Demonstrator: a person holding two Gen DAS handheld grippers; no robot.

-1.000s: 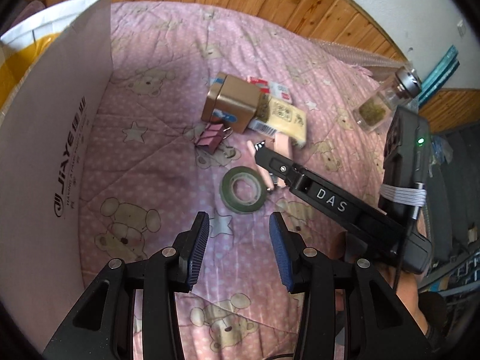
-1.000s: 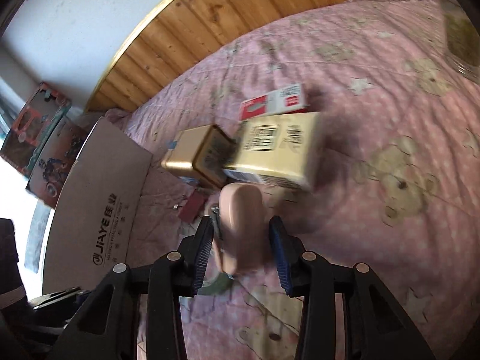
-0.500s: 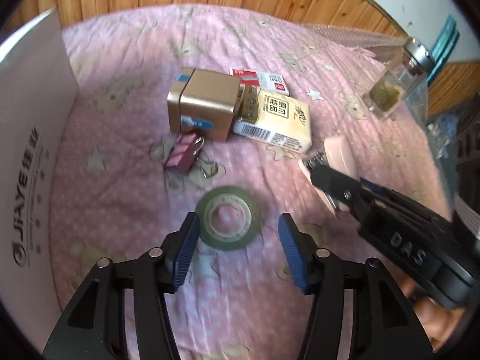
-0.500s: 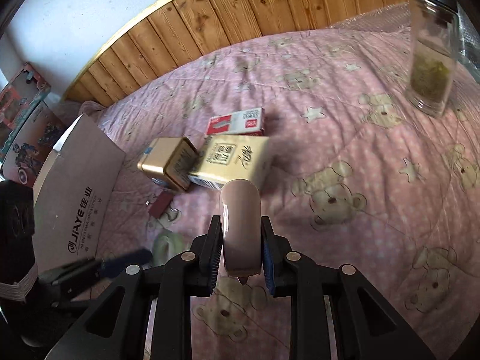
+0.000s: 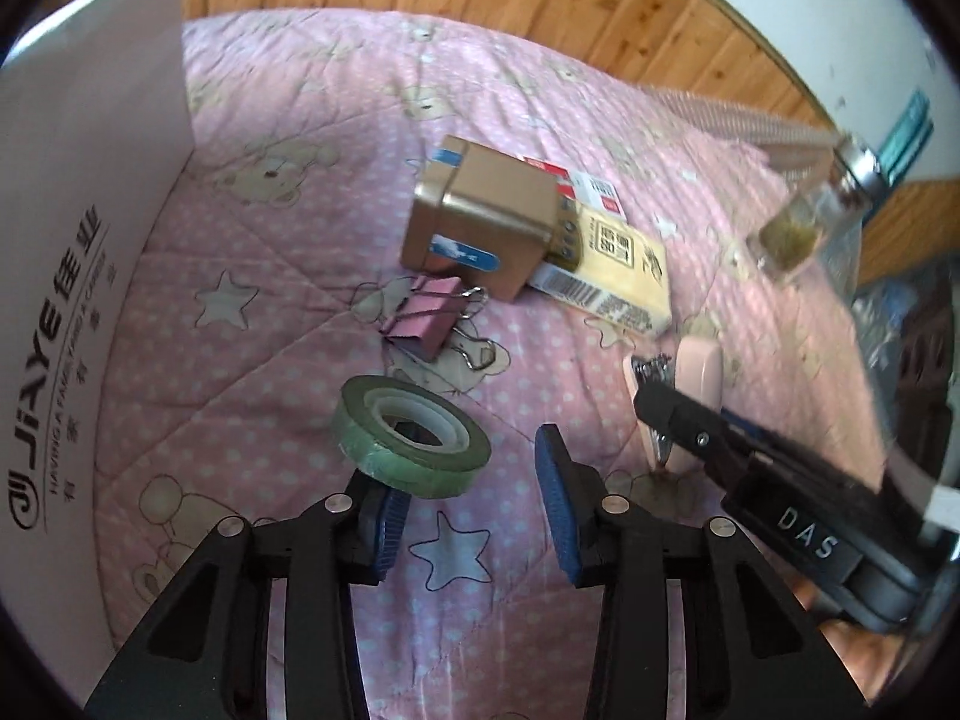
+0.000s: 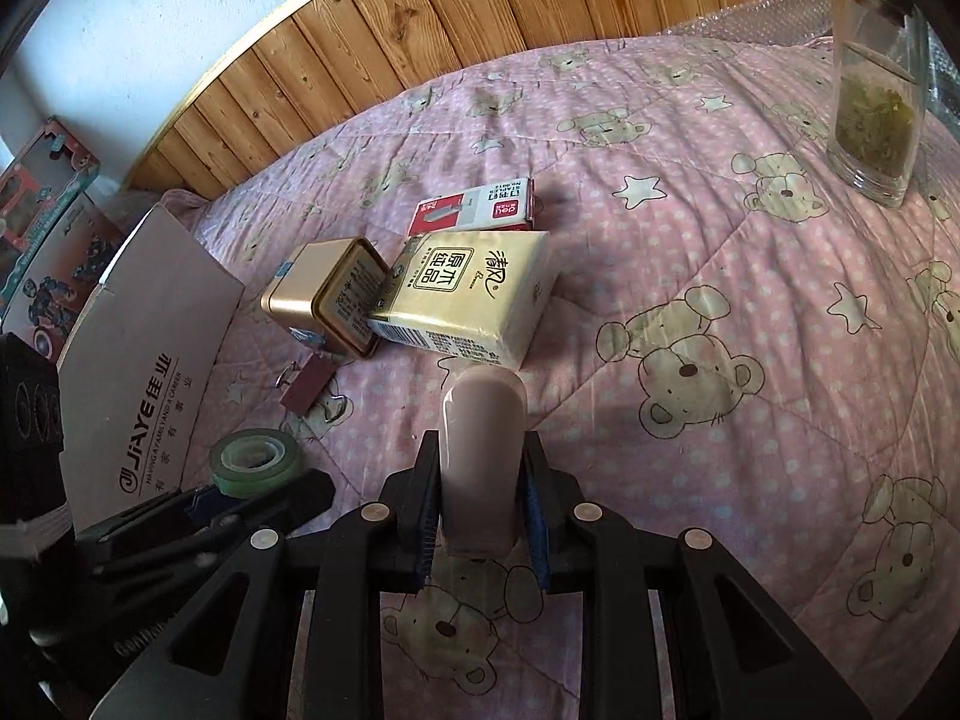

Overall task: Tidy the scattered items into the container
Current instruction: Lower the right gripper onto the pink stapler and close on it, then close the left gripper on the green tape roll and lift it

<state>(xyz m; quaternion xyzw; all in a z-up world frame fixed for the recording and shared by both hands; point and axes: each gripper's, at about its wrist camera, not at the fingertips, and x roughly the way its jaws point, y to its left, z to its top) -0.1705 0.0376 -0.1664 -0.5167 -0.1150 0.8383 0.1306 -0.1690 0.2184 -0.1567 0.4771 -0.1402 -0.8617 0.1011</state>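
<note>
While my left gripper hangs low over the bed, its jaws are closing with nothing pressed between them; the green roll of tape sits tilted on top of the left finger's tip, in the lower middle of the left wrist view. My right gripper is clamped on a pink stapler, which stands up between the pads in the lower middle of the right wrist view.

Above the tape lies a pink binder clip, and beyond it a gold tin leans against a yellow tissue pack. A red and white staple box lies just behind them. A glass jar with green leaves stands well apart at the upper right of the right wrist view. The white cardboard box, the container, fills the left edge of the left wrist view, beside the quilted pink cover.
</note>
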